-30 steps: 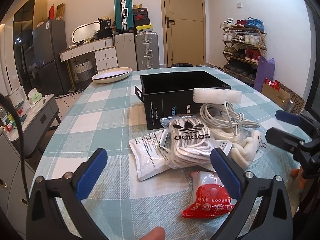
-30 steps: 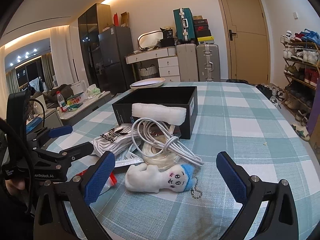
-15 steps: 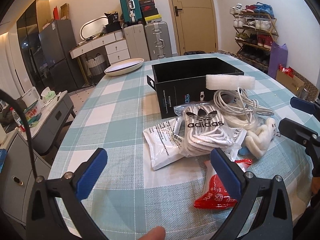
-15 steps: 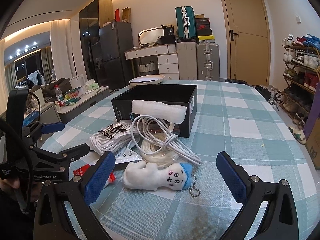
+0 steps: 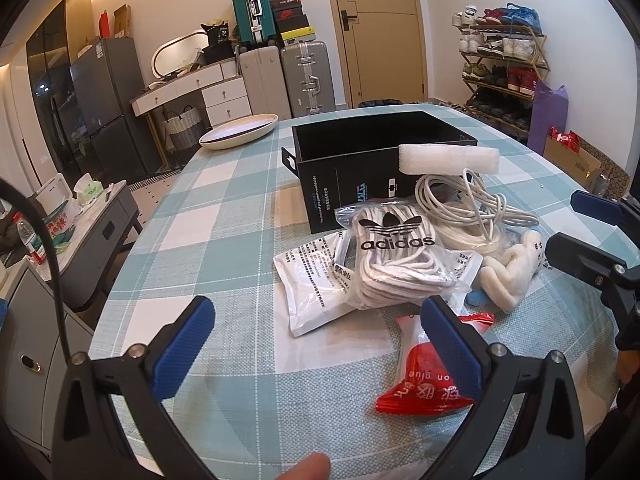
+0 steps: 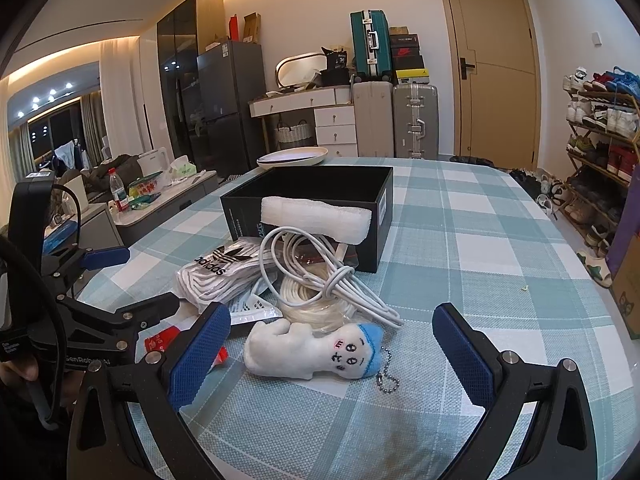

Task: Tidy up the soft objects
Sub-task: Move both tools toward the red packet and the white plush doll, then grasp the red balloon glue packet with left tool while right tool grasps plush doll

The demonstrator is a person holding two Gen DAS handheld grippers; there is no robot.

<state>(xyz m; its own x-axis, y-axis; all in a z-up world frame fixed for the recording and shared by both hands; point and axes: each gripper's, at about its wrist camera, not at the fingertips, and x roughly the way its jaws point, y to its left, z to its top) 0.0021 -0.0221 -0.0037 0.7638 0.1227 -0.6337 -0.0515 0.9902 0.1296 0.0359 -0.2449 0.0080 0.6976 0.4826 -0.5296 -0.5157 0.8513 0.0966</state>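
While both tools hover over the checked table (image 6: 500, 240), the left gripper (image 5: 316, 320) and right gripper (image 6: 332, 332) gape wide w/ nothing between the pads. Landmark: black box (image 6: 320, 184), open-topped. Foam roll (image 6: 316, 220) leans on its near wall; cable coil (image 6: 320, 272) just in front; sock pack (image 5: 392, 256) beside that; plush toy (image 6: 312, 348) nearest the right gripper, red packet (image 5: 428, 380) by the left, probably balloon glue.
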